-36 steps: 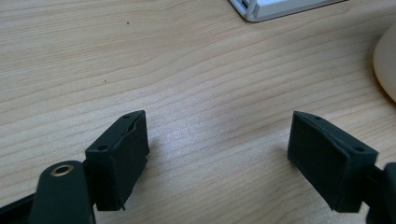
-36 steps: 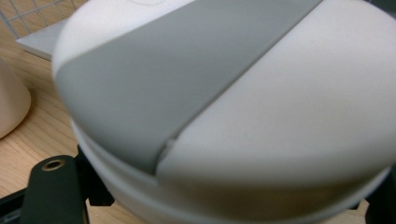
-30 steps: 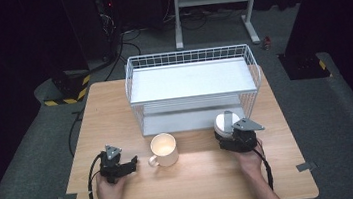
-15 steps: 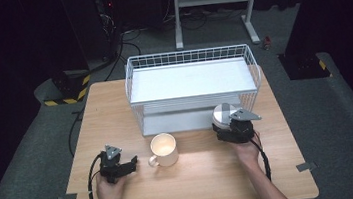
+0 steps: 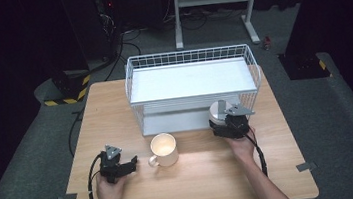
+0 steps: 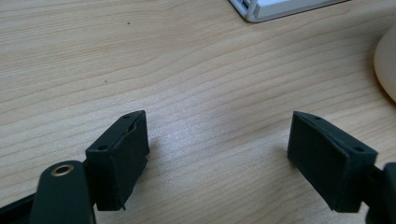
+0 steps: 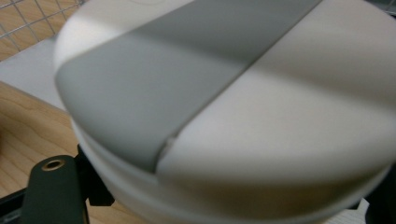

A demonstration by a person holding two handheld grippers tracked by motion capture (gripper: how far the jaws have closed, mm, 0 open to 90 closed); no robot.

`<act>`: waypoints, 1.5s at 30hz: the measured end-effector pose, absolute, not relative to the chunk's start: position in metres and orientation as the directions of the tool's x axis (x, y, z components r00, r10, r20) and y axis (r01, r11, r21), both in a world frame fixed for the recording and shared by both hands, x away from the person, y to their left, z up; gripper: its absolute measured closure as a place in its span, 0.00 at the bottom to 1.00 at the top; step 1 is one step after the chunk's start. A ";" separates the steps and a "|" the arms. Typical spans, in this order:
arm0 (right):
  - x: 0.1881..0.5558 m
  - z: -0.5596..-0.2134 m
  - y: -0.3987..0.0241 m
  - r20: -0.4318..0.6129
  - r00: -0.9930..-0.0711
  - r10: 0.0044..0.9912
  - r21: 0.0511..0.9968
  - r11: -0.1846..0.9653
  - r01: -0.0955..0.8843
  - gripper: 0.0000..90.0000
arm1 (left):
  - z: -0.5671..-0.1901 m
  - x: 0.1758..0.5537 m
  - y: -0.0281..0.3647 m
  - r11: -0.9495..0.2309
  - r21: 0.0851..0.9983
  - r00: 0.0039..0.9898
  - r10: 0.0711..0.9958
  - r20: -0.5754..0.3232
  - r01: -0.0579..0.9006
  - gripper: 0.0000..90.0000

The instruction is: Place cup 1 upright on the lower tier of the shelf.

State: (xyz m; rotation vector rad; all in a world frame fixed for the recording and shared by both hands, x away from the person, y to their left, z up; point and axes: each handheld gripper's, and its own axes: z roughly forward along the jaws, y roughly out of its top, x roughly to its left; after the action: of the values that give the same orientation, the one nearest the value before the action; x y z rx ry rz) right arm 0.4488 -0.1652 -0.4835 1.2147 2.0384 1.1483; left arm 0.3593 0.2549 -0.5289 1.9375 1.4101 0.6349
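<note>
Right gripper view: round container [image 7: 224, 93] between right gripper [image 5: 227, 124] jaws

Round white container [image 5: 217, 111] with a grey band across its lid was held in the right gripper [image 5: 223, 124], just in front of the white wire basket [image 5: 190, 57], at the open lower tier. Lid was seen close up in right gripper view [image 7: 224, 93]. Cream mug [image 5: 163, 150] stood upright mid-table, handle toward the left gripper [image 5: 127, 166].
</note>
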 end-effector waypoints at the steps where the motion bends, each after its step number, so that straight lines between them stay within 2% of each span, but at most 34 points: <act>1: 0.450 -0.483 -0.165 0.000 -0.477 0.879 0.855 0.247 0.455 0.21 | -0.529 0.359 0.255 -0.210 0.741 0.304 0.953 0.009 0.638 0.23; 13: 0.465 -0.486 -0.162 0.020 -0.446 0.895 0.864 0.209 0.458 0.21 | -0.529 0.359 0.255 -0.210 0.741 0.304 0.953 0.009 0.638 0.23; 19: 0.470 -0.485 -0.160 -0.008 -0.441 0.897 0.858 0.233 0.458 0.20 | -0.529 0.359 0.255 -0.209 0.742 0.304 0.953 0.008 0.637 0.23; 24: 0.470 -0.485 -0.160 0.009 -0.438 0.899 0.855 0.220 0.469 0.14 | -0.529 0.359 0.255 -0.210 0.741 0.305 0.952 0.008 0.637 0.23; 30: 0.466 -0.483 -0.160 0.001 -0.444 0.896 0.854 0.230 0.467 0.13 | -0.529 0.359 0.255 -0.210 0.741 0.304 0.953 0.008 0.638 0.23; 37: 0.459 -0.488 -0.168 0.022 -0.439 0.898 0.842 0.220 0.492 0.16 | -0.529 0.359 0.255 -0.209 0.741 0.304 0.953 0.007 0.638 0.23; 45: 0.445 -0.495 -0.173 0.009 -0.434 0.901 0.840 0.229 0.492 0.26 | -0.529 0.359 0.255 -0.210 0.741 0.304 0.953 0.008 0.638 0.23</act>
State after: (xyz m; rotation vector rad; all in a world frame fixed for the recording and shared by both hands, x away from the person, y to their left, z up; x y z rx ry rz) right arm 0.4449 -0.1727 -0.4955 1.2761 2.0200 1.1077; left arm 0.3594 0.2548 -0.5289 1.9374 1.4103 0.6344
